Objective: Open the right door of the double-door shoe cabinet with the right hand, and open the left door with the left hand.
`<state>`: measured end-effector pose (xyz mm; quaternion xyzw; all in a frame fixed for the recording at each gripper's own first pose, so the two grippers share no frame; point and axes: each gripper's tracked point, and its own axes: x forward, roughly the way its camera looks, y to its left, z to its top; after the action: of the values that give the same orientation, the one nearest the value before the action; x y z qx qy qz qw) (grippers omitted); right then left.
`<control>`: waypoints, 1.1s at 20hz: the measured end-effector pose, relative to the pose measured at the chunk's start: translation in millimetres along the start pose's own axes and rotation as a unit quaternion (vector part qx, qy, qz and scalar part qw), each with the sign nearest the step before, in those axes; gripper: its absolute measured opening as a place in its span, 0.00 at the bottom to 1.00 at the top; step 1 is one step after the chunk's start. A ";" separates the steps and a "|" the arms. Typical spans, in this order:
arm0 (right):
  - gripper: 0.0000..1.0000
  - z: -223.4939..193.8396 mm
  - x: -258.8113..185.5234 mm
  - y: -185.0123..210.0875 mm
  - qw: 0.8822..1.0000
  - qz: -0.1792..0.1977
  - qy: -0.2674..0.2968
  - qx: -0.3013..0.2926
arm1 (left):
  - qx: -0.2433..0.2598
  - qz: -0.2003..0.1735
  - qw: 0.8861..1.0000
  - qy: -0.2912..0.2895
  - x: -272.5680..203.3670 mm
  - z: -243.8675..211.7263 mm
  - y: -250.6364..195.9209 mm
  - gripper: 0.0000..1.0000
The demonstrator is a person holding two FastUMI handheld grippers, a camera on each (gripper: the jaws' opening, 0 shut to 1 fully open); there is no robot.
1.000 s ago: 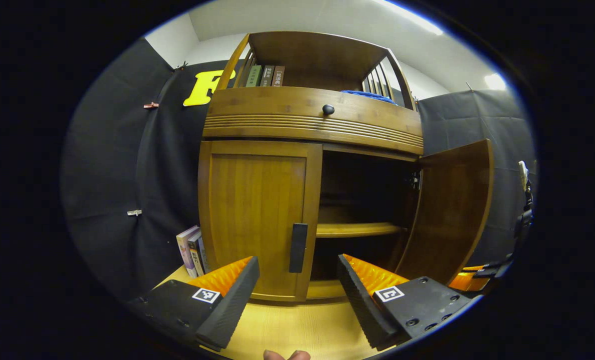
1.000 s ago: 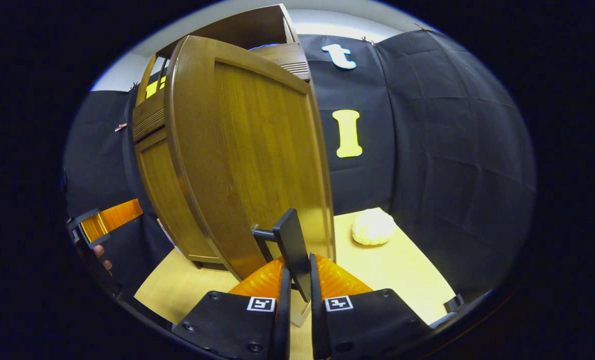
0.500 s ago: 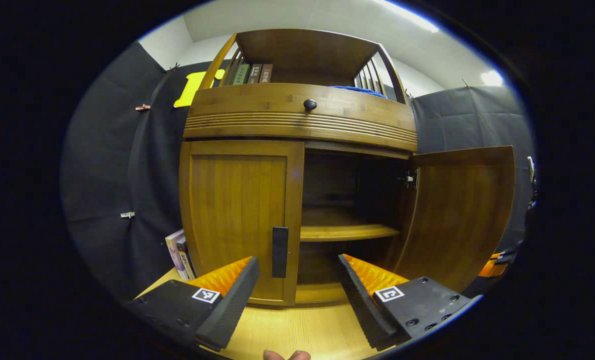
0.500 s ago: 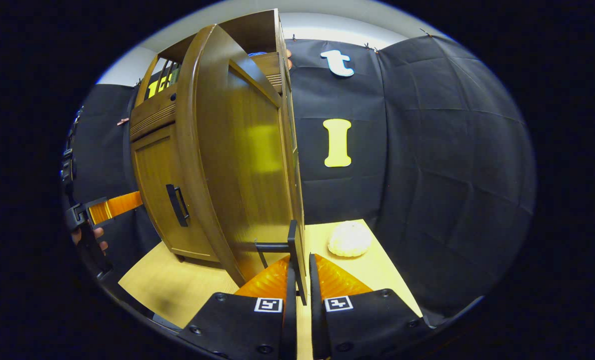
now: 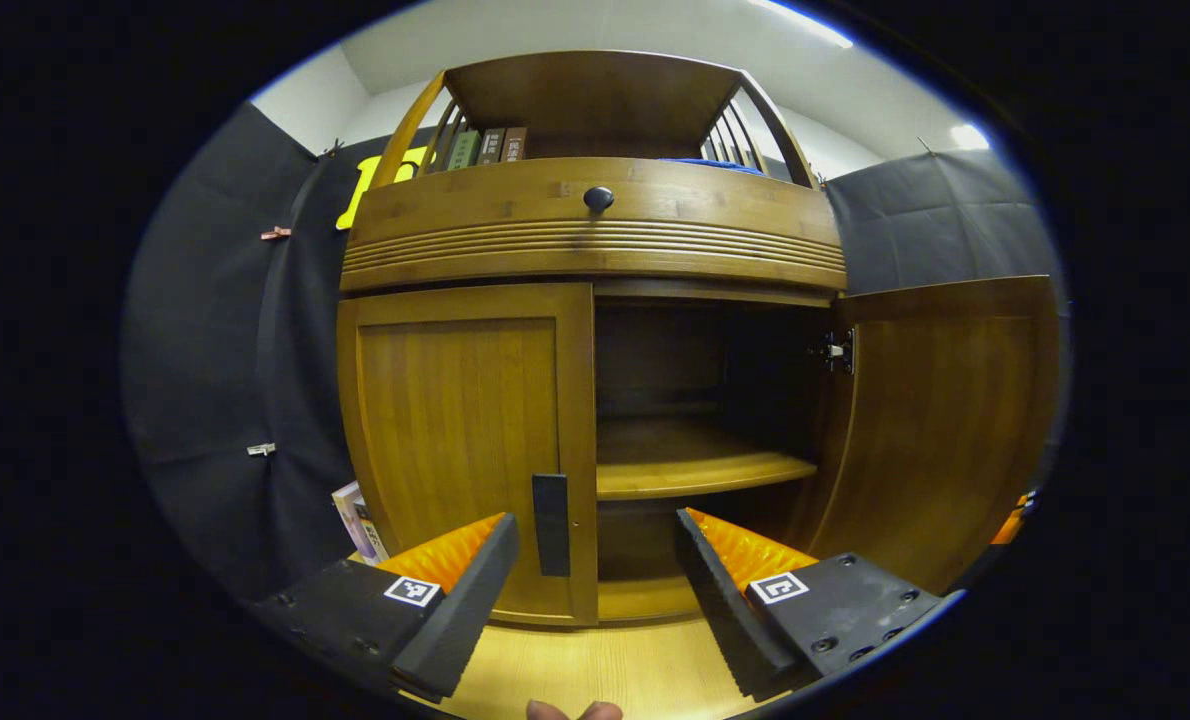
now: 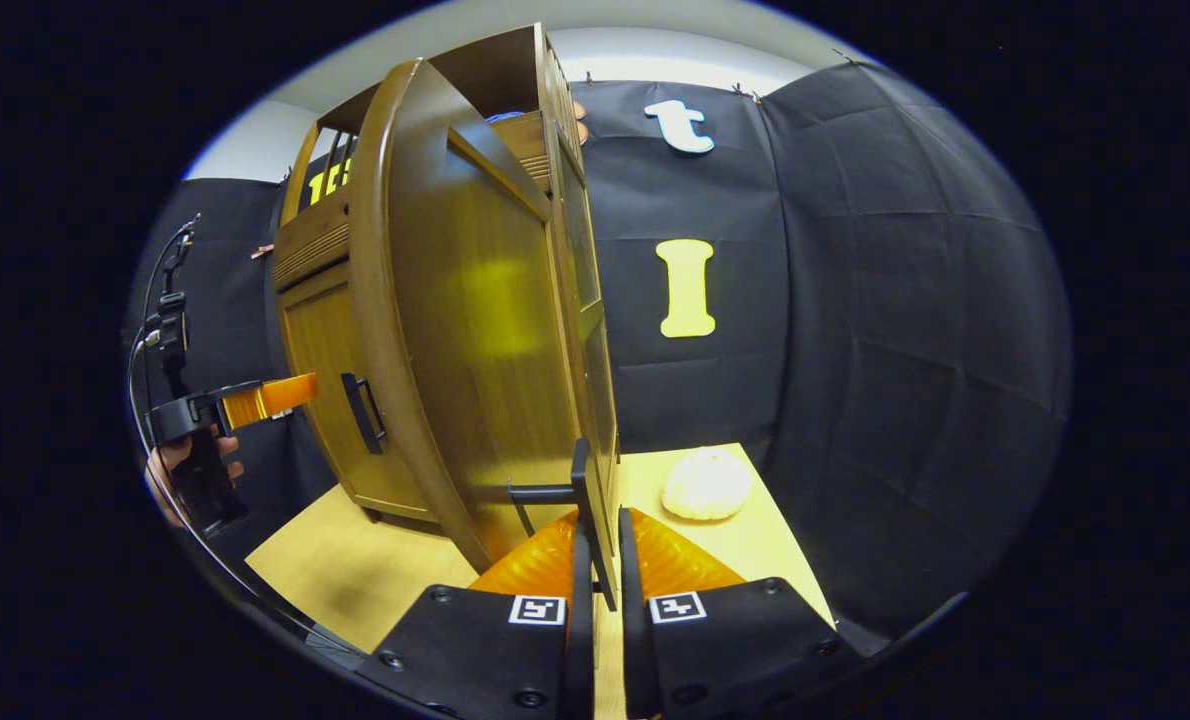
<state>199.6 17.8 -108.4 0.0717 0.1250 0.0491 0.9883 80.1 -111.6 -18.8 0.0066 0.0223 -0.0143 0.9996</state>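
Right tongs [image 6: 596,590] sit nearly closed, both fingers clamped on the black handle [image 6: 582,500] of the right door [image 6: 475,330], which is swung wide out from the shoe cabinet [image 5: 595,230]. Left tongs [image 5: 595,570] gape wide, holding nothing, poised just in front of the closed left door [image 5: 455,430] and its handle [image 5: 551,510] above the tabletop [image 5: 595,670]. Beyond, a bare inner shelf [image 5: 695,470] shows; books [image 5: 485,146] line the top. In the right gripper view, a pale round object [image 6: 706,484] rests on the tabletop past the door.
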 end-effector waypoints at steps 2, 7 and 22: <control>0.16 -0.8 0.7 -1.1 1.000 0.000 0.000 -0.002 | 0.001 0.003 1.000 0.001 5.3 -0.3 0.7 0.97; 0.28 1.5 -4.6 -15.7 0.999 -0.033 -0.012 0.001 | -0.002 0.012 1.000 0.010 19.3 -5.7 6.4 0.96; 0.98 42.2 -7.2 -70.4 0.977 -0.168 -0.126 0.041 | 0.005 0.035 0.998 0.059 110.9 -60.0 47.4 0.81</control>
<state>209.0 -57.8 -77.0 0.0954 0.0115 -0.1327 0.9865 189.6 -66.6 -83.0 0.0133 0.0806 0.0210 0.9964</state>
